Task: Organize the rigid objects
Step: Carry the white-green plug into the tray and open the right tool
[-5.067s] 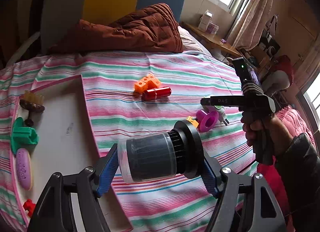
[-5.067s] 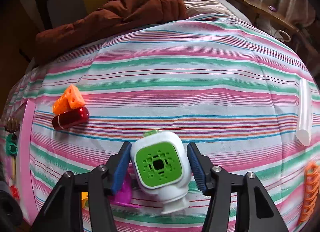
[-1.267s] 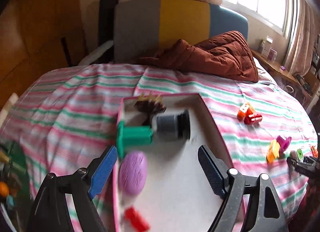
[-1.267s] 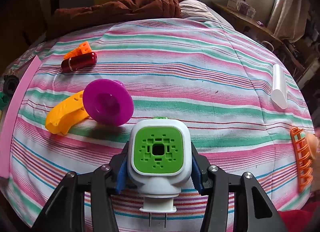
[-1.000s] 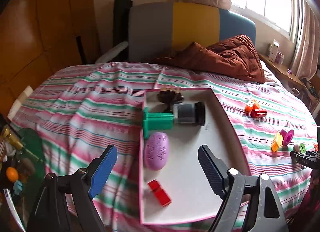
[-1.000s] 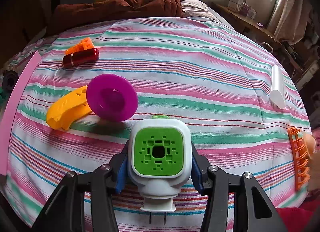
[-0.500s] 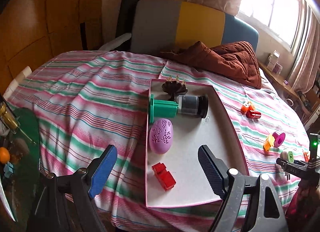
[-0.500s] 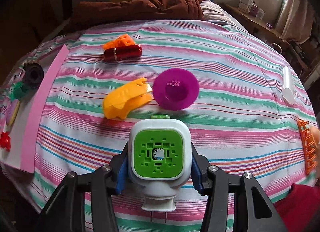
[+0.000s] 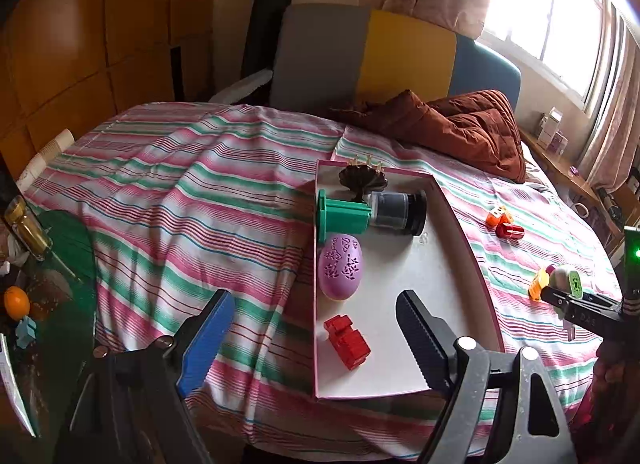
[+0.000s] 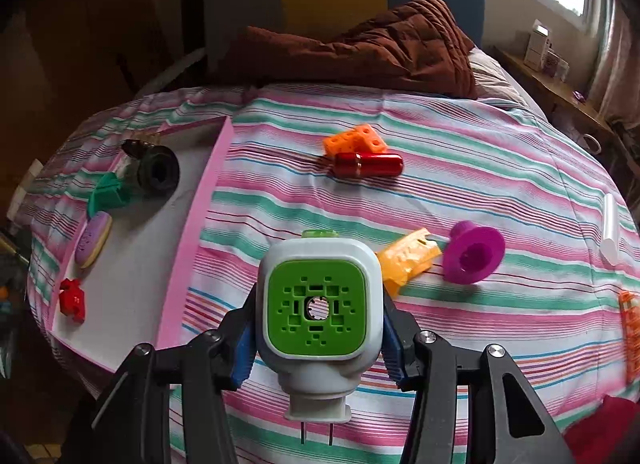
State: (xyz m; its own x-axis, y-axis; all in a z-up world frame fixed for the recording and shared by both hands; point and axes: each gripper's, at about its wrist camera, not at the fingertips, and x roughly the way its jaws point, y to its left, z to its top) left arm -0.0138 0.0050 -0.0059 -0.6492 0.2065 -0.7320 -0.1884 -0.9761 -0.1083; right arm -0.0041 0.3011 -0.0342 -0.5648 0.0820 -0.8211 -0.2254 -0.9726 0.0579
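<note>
A pink-rimmed white tray [image 9: 424, 276] lies on the striped bed. It holds a dark cylinder [image 9: 398, 213], a green piece [image 9: 340, 217], a purple oval [image 9: 340, 266], a red block [image 9: 347, 341] and a brown dish [image 9: 363, 179]. My left gripper [image 9: 316, 338] is open and empty, pulled back above the tray's near end. My right gripper [image 10: 316, 334] is shut on a white plug with a green face [image 10: 318, 314], held above the bed right of the tray [image 10: 188, 240]. It also shows in the left wrist view [image 9: 568, 284].
Loose on the bed: an orange block [image 10: 356, 140], a red capsule [image 10: 368, 165], a yellow piece [image 10: 408, 258], a purple funnel [image 10: 472, 252], a white tube [image 10: 610, 228] and an orange grid piece [image 10: 630, 328]. A brown quilt [image 10: 360, 48] lies at the head. Clutter sits on a side table [image 9: 24, 264] left.
The left gripper set the dark cylinder in the tray, opened, and drew back and up. The right gripper carried the plug leftward toward the tray.
</note>
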